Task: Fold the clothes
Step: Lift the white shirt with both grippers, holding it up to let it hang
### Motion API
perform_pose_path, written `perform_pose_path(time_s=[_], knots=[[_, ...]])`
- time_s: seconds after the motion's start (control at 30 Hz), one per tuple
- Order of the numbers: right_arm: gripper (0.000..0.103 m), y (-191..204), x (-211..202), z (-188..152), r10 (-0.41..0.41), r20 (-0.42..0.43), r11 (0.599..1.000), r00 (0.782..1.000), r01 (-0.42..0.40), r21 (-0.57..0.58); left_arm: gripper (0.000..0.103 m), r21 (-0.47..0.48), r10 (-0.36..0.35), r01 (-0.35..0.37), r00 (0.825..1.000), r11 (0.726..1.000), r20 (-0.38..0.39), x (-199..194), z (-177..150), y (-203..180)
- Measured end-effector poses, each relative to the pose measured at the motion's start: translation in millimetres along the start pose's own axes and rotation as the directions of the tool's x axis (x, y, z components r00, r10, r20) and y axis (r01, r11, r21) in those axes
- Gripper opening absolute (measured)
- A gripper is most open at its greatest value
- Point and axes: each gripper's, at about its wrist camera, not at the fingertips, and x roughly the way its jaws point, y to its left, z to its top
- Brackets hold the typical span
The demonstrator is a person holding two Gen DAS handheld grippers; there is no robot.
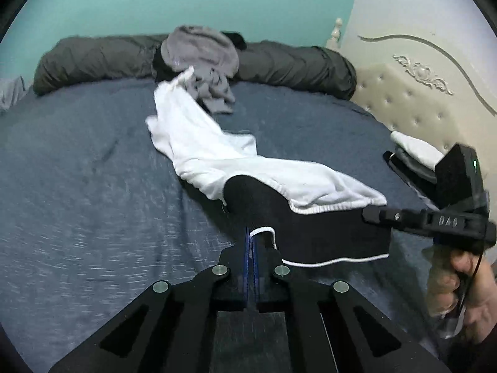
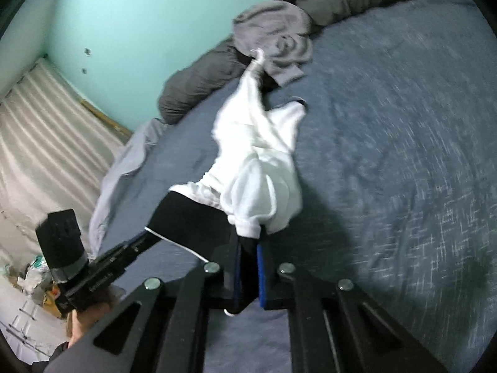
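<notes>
Both grippers, left gripper [image 1: 252, 242] and right gripper [image 2: 248, 248], are pinching the black waistband [image 1: 310, 233] of white shorts [image 1: 217, 152] lying stretched across the blue bed [image 1: 77, 171]; grey clothes [image 1: 202, 59] are lying piled beyond.

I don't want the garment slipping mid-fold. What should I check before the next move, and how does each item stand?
1. Left gripper shut on the black-and-white garment: ok.
2. Right gripper shut on its black edge: ok.
3. Edge between the grippers taut: ok.
4. Far end clear of the grey clothes pile: not ok, it touches.
5. Garment lying flat: not ok, bunched.
6. Bed space for laying out: ok.
</notes>
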Motion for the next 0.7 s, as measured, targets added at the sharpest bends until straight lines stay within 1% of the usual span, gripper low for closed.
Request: perform_pose_path(time_s=[0.17, 0.3, 0.47, 0.53, 0.7], knots=[[0.007, 62.6, -41.0, 19.1, 0.045, 0.022, 0.996, 0.999, -0.044, -0.077, 0.001, -0.019, 0.028, -0.027, 0.996, 0.999, 0.086, -73.8, 25.8, -0.6], [0.007, 110.0, -84.1, 38.4, 0.076, 0.054, 0.991, 0.996, -0.069, -0.114, 0.001, 0.0, 0.036, -0.036, 0.987, 0.999, 0.155, -133.8, 49.5, -8.4], [0.007, 169.3, -137.9, 62.5, 0.115, 0.093, 0.982, 0.989, -0.099, -0.162, 0.001, 0.047, 0.03, -0.042, 0.97, 0.998, 0.24, -219.0, 85.4, -28.8], [0.007, 199.1, -166.0, 72.2, 0.121, 0.106, 0.976, 0.987, -0.099, -0.196, 0.001, 0.068, 0.028, -0.047, 0.964, 0.997, 0.266, -249.9, 98.2, -36.4], [0.007, 250.9, -223.7, 88.1, 0.133, 0.123, 0.965, 0.983, -0.101, -0.241, 0.001, 0.105, 0.014, -0.051, 0.947, 0.993, 0.322, -324.1, 126.5, -53.4]])
